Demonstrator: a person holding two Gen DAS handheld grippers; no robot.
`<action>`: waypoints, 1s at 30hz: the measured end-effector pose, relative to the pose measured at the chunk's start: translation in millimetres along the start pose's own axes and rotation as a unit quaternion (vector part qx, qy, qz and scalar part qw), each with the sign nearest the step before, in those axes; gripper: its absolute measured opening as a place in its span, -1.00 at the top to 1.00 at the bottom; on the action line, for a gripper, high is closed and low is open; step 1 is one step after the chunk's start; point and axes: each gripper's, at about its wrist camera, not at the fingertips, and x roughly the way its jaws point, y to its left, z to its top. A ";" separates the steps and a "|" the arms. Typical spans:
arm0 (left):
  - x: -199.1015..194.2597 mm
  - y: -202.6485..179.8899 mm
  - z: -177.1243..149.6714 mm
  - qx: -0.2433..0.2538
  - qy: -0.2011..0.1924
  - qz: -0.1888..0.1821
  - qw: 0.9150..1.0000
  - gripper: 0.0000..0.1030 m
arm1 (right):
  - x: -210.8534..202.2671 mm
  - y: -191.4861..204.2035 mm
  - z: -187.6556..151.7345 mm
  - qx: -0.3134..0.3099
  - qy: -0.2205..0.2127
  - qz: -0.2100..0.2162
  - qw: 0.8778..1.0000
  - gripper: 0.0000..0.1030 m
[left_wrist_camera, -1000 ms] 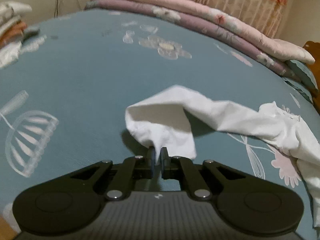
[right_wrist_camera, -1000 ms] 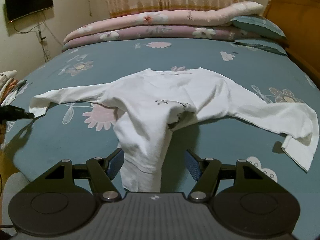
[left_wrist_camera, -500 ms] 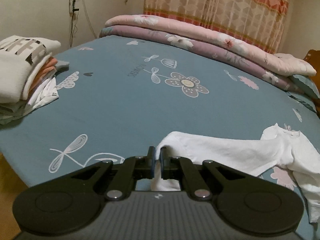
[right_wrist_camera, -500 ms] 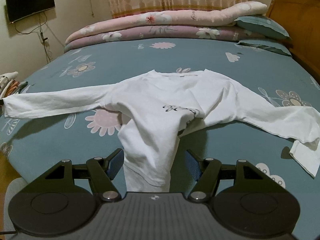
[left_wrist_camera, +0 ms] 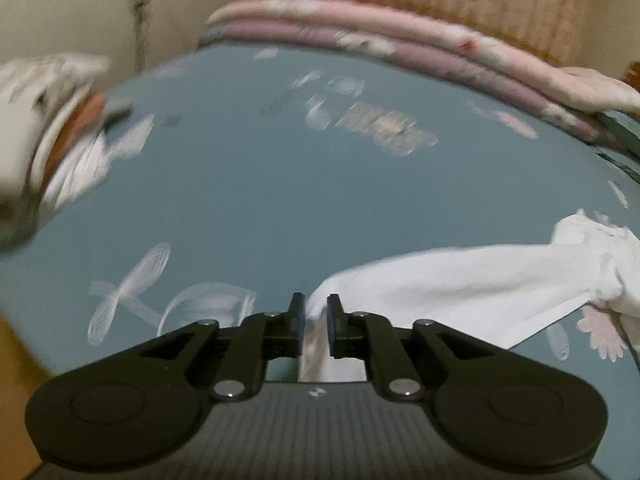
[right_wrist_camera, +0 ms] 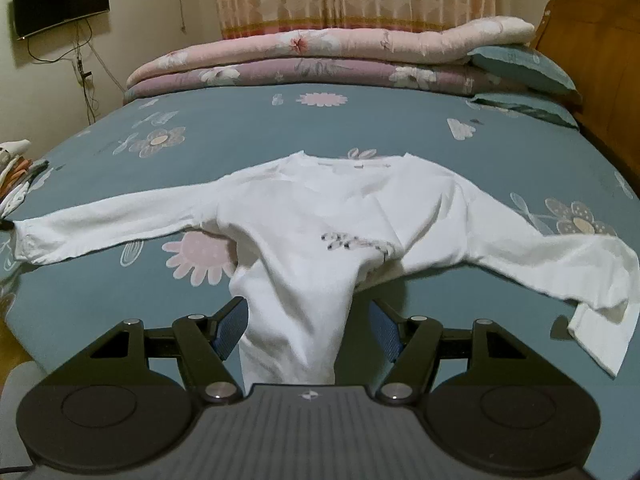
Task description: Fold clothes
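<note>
A white long-sleeved shirt (right_wrist_camera: 332,216) lies spread on the blue flowered bed, both sleeves stretched out sideways. My left gripper (left_wrist_camera: 313,320) has its jaws a little apart, with the cuff of the shirt's left sleeve (left_wrist_camera: 460,280) still between them; the sleeve runs off to the right. That cuff also shows in the right wrist view (right_wrist_camera: 28,240) at the far left. My right gripper (right_wrist_camera: 308,328) is open, its fingers either side of the bunched lower part of the shirt, which runs between them without being pinched.
A stack of folded clothes (left_wrist_camera: 44,132) sits at the bed's left edge. Rolled pink and purple quilts (right_wrist_camera: 320,60) and blue pillows (right_wrist_camera: 520,68) lie at the far side. A wooden headboard (right_wrist_camera: 600,60) stands on the right.
My left gripper has pulled the sleeve out straight to the left, and its jaws have now parted slightly. The shirt body has flattened out. My right gripper stayed open in place.
</note>
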 end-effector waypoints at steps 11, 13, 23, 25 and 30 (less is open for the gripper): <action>96.4 -181.7 69.7 0.129 0.024 -0.187 0.974 0.52 | 4.1 -12.1 24.7 -0.008 -0.035 0.017 0.999 -0.38; 126.5 -215.7 74.7 0.140 0.039 -0.210 0.967 0.52 | 3.2 -19.4 27.8 -0.008 -0.043 0.011 0.999 -0.38; 209.5 -288.3 57.0 0.189 0.104 -0.234 0.948 0.52 | 18.2 -61.4 29.4 0.011 -0.061 -0.007 0.998 -0.38; 208.5 -294.9 53.4 0.208 0.096 -0.224 0.947 0.52 | 24.3 -67.7 27.2 0.015 -0.059 -0.011 0.998 -0.38; 200.6 -315.4 41.2 0.266 0.085 -0.195 0.940 0.61 | 35.2 -77.4 20.7 0.028 -0.056 -0.013 0.998 -0.38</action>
